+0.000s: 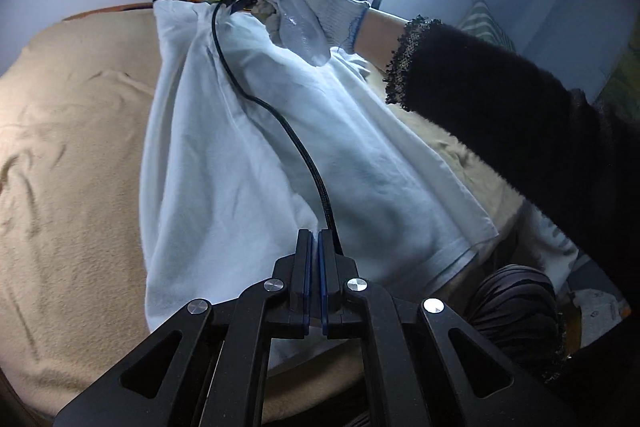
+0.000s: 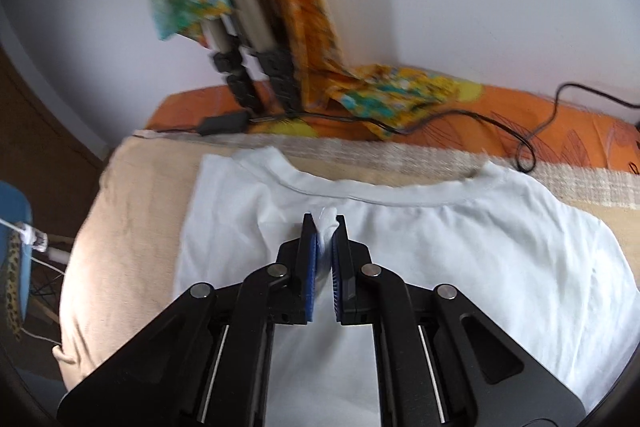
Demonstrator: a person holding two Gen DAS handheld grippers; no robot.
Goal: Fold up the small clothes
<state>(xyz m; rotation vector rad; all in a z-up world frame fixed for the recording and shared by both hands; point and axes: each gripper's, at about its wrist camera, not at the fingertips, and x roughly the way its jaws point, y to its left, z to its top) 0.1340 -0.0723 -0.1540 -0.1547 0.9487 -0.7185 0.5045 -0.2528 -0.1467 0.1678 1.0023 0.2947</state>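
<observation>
Item: right gripper (image 2: 325, 223). Jaws parted a little, with a pinch of white cloth standing up between the blue pads (image 2: 310, 269). The cloth rises at the tips, but whether the pads press on it cannot be told; judged to be at the point of letting go. No earlier view to compare.

Item: left gripper (image 1: 315, 237). Jaws clenched, pads together. The white cloth hangs taut directly ahead of the tips and appears drawn from them, so it is judged to be grasping a thin edge of the shirt; the seam itself is too fine to make out.

Item: white T-shirt (image 2: 460, 247). Just ahead of and beneath the right gripper, collar beyond the tips, body spread to either side on the beige blanket (image 2: 132, 227) of the bed. In the left wrist view it slopes from the left gripper's tips up towards the gloved hand (image 1: 308, 11) holding the other tool.

Item: black cable (image 1: 288, 131). Trails across the shirt, from the gloved hand to just beside the left gripper's tips.

Handling note (judgement): lay the carried edge down flat and square to the collar. Release only once the fold lies smooth. Keep the cable off the cloth, since it could drag the fold askew.
</observation>
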